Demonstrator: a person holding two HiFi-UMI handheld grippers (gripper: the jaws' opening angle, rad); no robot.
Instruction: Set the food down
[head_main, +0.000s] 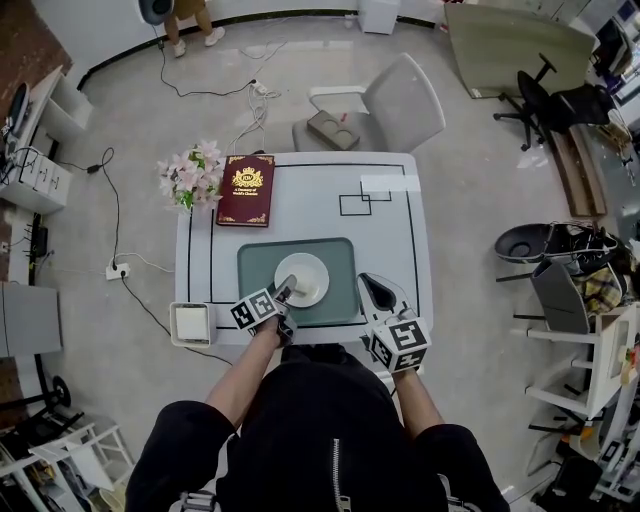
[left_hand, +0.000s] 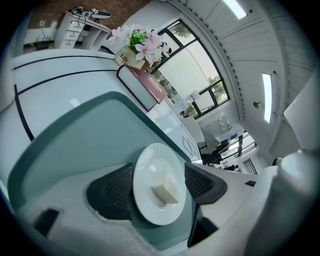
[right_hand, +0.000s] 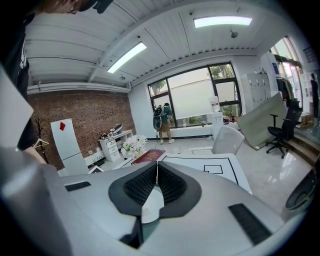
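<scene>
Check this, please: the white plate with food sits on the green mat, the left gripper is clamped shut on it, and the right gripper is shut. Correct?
No. The left gripper view shows the left gripper open, its jaws apart, the white plate between them. The rest holds: plate with food on the green mat, right gripper shut.

The word "Life" seems to stand on the flower pot (left_hand: 126, 58), far ahead of the left gripper (left_hand: 159, 185) and off to its left; the gold crest and lettering on the red book (left_hand: 145, 85) beside it are too small to read
</scene>
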